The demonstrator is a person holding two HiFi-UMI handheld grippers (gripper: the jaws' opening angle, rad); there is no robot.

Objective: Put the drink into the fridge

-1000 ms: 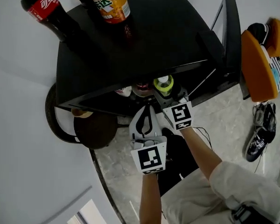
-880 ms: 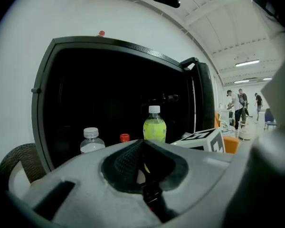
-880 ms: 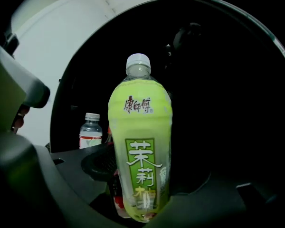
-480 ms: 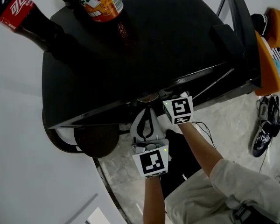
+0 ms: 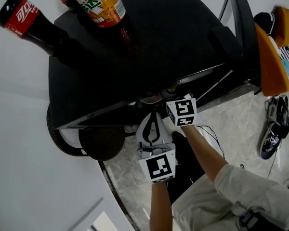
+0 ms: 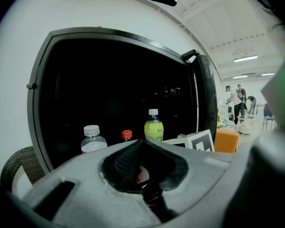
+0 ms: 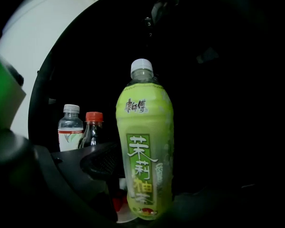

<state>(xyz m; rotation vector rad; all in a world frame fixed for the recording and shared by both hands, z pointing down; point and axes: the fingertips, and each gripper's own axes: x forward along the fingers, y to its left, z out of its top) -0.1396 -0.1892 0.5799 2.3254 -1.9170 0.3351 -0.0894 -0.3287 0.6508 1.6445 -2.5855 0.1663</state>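
Green bottle (image 7: pixel 145 151) gripped by right tool (image 5: pixel 175 104) at fridge (image 5: pixel 159 42) front edge, left tool (image 6: pixel 142 167) closed, just outside

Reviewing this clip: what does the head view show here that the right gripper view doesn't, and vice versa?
Head view only: an orange drink bottle and a cola bottle on top of the fridge, the left gripper outside it, and shoes on the floor. Right gripper view only: the fridge's dark inside, where the green tea bottle shows from cap to base, held by the right gripper, beside a water bottle and a red-capped dark bottle. Both: the black fridge and the right gripper.
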